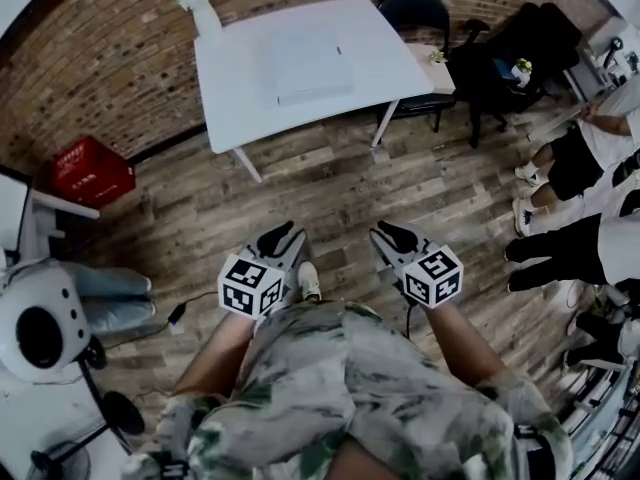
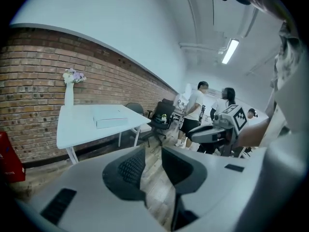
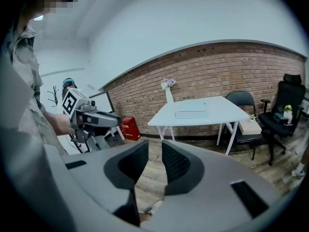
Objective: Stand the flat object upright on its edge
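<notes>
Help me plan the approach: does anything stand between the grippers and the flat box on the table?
Nothing visible does. Only wooden floor separates the left gripper and right gripper from the table. The flat box lies alone mid-tabletop; the vase stands at a far corner.

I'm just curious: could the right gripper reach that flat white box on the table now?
Probably not yet. The box lies on the table, with open floor between it and the right gripper. Nothing blocks the way.
</notes>
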`<state>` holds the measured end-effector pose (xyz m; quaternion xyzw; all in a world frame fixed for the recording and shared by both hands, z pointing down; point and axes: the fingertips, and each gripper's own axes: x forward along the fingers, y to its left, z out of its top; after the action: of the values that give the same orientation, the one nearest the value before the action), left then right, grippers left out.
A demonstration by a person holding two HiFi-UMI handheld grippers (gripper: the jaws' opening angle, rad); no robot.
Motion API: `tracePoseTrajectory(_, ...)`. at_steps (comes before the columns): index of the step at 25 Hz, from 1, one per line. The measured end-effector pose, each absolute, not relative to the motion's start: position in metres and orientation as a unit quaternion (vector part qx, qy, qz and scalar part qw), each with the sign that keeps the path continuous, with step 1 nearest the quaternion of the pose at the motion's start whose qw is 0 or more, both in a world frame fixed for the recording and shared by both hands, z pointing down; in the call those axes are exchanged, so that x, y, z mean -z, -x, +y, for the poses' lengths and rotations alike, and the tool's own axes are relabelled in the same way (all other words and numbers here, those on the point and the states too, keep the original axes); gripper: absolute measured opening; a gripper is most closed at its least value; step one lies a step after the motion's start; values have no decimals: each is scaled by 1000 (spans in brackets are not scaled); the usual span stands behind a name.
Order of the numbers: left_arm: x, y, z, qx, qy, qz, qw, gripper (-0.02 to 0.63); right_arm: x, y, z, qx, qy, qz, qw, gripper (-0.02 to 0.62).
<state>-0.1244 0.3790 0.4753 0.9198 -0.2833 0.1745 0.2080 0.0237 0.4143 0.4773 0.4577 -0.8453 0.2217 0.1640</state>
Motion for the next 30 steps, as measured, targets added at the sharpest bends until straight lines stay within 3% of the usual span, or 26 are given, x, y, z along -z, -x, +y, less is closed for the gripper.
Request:
tracePoseTrajectory(12, -480, 147, 276, -163, -921, -279, 218, 98, -470, -7, 309, -219, -475, -836, 167, 106)
tracePoseTrajectory(30, -502, 82, 87, -175, -900, -323, 236, 98, -488, -99, 95, -235, -450, -848, 153, 107)
